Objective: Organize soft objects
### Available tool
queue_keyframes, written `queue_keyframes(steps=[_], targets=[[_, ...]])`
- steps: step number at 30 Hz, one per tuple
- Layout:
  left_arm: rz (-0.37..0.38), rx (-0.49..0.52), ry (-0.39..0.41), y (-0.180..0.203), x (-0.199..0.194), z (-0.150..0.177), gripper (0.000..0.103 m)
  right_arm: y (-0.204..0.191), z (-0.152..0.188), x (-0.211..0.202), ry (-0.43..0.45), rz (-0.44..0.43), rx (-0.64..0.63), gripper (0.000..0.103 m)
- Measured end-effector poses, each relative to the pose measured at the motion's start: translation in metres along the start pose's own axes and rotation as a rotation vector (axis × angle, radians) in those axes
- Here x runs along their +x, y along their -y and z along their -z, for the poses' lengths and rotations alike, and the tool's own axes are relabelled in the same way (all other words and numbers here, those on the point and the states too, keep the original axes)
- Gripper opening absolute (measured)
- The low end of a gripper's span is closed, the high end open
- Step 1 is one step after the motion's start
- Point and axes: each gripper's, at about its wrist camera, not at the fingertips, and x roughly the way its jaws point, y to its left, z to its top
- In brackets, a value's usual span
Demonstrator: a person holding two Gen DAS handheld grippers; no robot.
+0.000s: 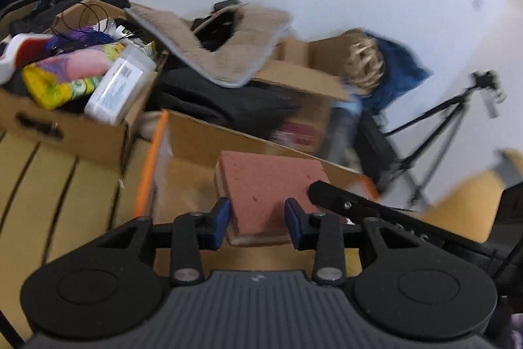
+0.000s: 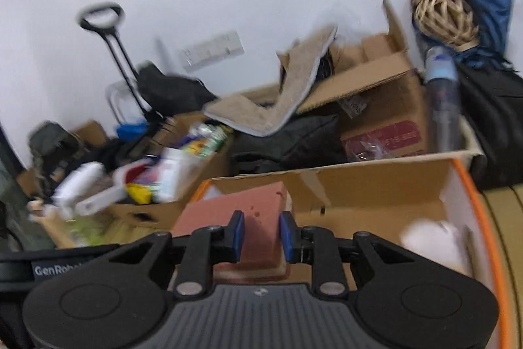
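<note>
A thick pink sponge block [image 1: 268, 188] with a pale underside is held between both grippers above an open cardboard box with an orange rim [image 2: 470, 185]. My left gripper [image 1: 256, 224] is shut on one edge of the sponge. My right gripper [image 2: 260, 236] is shut on another edge of the same sponge [image 2: 255, 218]. The right gripper's black body [image 1: 376, 208] shows at the right of the left wrist view. A white soft object [image 2: 434, 241] lies inside the box at the right.
A cluttered cardboard box [image 1: 75, 120] with bags and a plastic container stands at the left. A beige mat [image 1: 222, 54] drapes over boxes and black fabric behind. A wicker ball [image 2: 444, 15] on blue cloth and a tripod [image 1: 451, 126] stand at the right.
</note>
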Motion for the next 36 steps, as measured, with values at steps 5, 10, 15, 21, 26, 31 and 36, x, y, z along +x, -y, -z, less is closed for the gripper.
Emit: queue_keyframes(steps=[5, 10, 15, 21, 26, 31, 36], targets=[[-0.11, 0.051, 0.0, -0.019, 0.041, -0.014, 0.038, 0.003, 0.004, 0.087, -0.131, 0.047, 0.038, 0.025], [-0.076, 0.057, 0.057, -0.011, -0.006, -0.02, 0.043, -0.006, 0.005, 0.07, -0.106, 0.052, 0.006, 0.027], [-0.071, 0.104, 0.159, 0.024, -0.101, -0.018, 0.053, -0.029, -0.011, -0.034, -0.032, 0.027, -0.073, 0.035], [-0.072, 0.181, 0.251, 0.058, -0.225, 0.035, 0.077, -0.044, 0.004, -0.203, 0.058, 0.006, -0.19, 0.056], [-0.052, 0.194, 0.292, 0.057, -0.313, 0.129, 0.082, -0.026, 0.084, -0.327, 0.136, -0.023, -0.171, 0.059], [-0.136, 0.255, 0.411, 0.056, -0.374, 0.244, 0.092, -0.016, 0.19, -0.414, 0.241, 0.046, -0.189, 0.073], [-0.283, 0.381, 0.533, 0.06, -0.408, 0.355, 0.098, -0.029, 0.292, -0.456, 0.299, 0.133, -0.228, 0.075]])
